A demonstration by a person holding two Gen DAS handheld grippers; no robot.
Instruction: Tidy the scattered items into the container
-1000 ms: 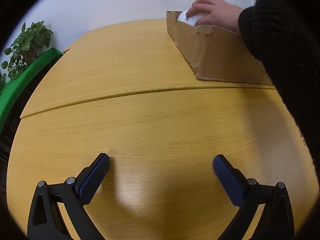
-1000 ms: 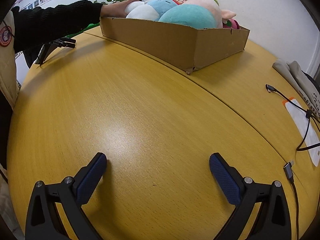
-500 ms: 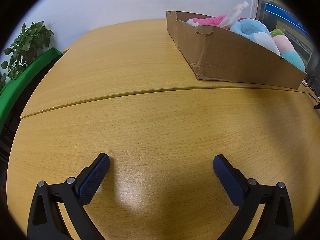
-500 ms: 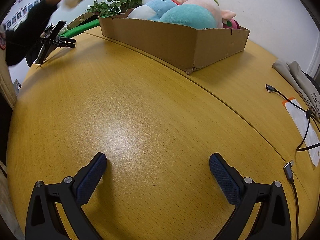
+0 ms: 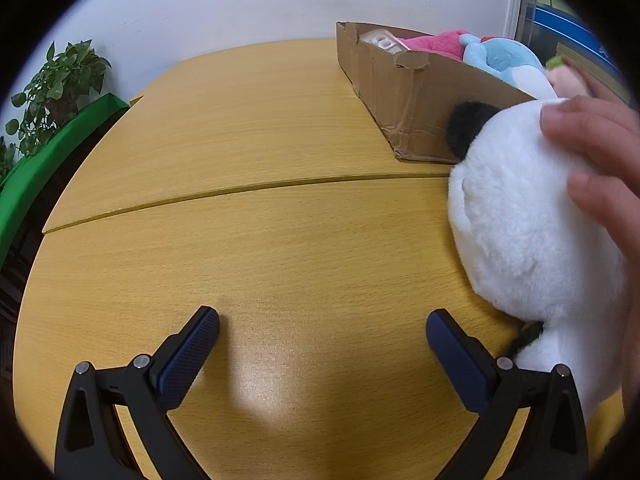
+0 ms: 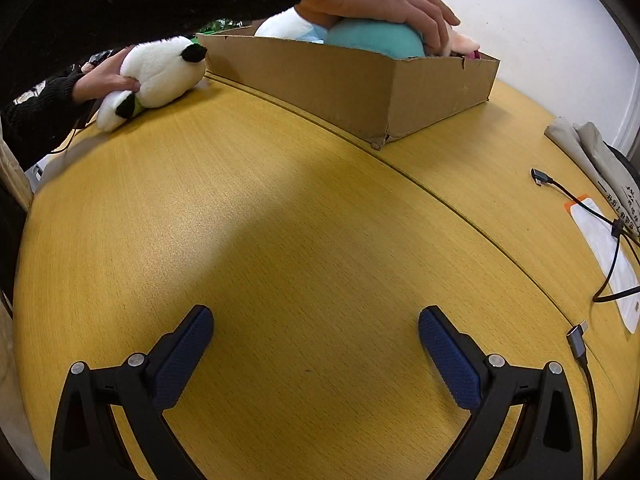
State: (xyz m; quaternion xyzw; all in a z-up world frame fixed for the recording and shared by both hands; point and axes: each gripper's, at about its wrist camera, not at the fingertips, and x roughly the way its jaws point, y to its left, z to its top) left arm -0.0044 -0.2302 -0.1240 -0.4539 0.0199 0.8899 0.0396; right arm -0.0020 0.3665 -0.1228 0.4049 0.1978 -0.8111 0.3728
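Both grippers rest wide open and empty on the wooden surface [image 6: 304, 216].

Left gripper [image 5: 322, 342] and right gripper [image 6: 316, 340] have their jaws spread, holding nothing. A bare hand [image 6: 106, 78] sets a white panda plush [image 6: 160, 72] on the surface at 10 o'clock, touching the cardboard box [image 6: 352, 88]; another hand [image 6: 384, 4] presses the teal plush [image 6: 376, 42] inside it.

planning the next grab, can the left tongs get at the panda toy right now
Probably yes. The left tongs are open on the table, with the panda toy just off their right finger. A bare hand still grips it, which could get in the way.
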